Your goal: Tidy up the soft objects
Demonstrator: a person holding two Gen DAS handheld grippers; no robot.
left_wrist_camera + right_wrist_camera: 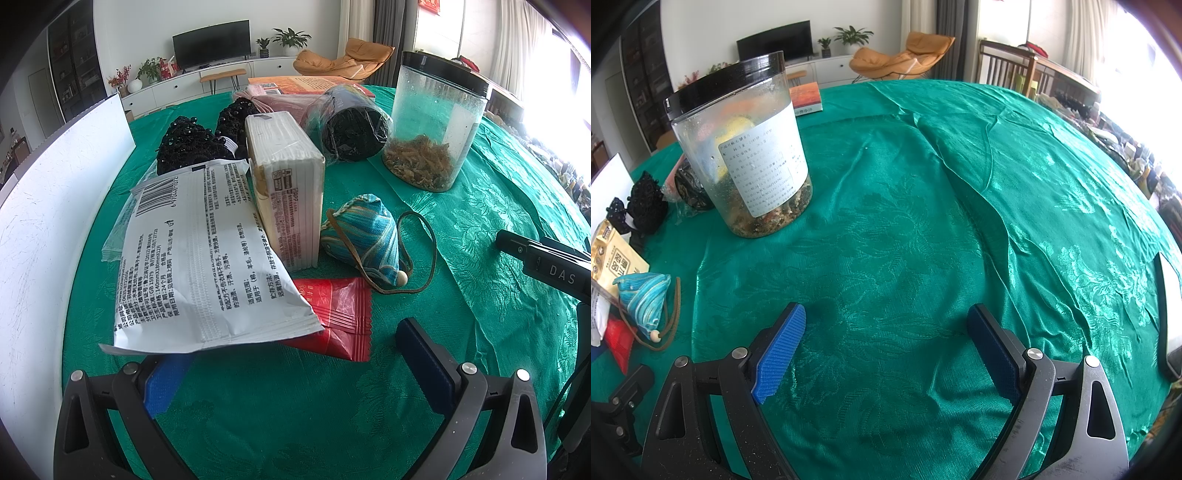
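In the left wrist view, a white wet-wipe packet [207, 254] lies on the green tablecloth, its near edge over my left pad [162, 384]. Behind it stand a tissue pack [284, 184], black beaded pieces [192, 142] and a wrapped dark roll [351, 129]. A red sachet [340, 317] pokes out under the packet. A blue striped pouch with a cord [365, 240] lies to the right; it also shows in the right wrist view [642, 299]. My left gripper [295, 365] is open, just short of the packet. My right gripper [886, 347] is open over bare cloth.
A clear jar with a black lid [432, 122] stands at the back right, and at the left in the right wrist view [746, 147]. A white board [48, 206] stands along the left. An orange book [306, 83] lies at the back. The cloth [960, 184] is wrinkled.
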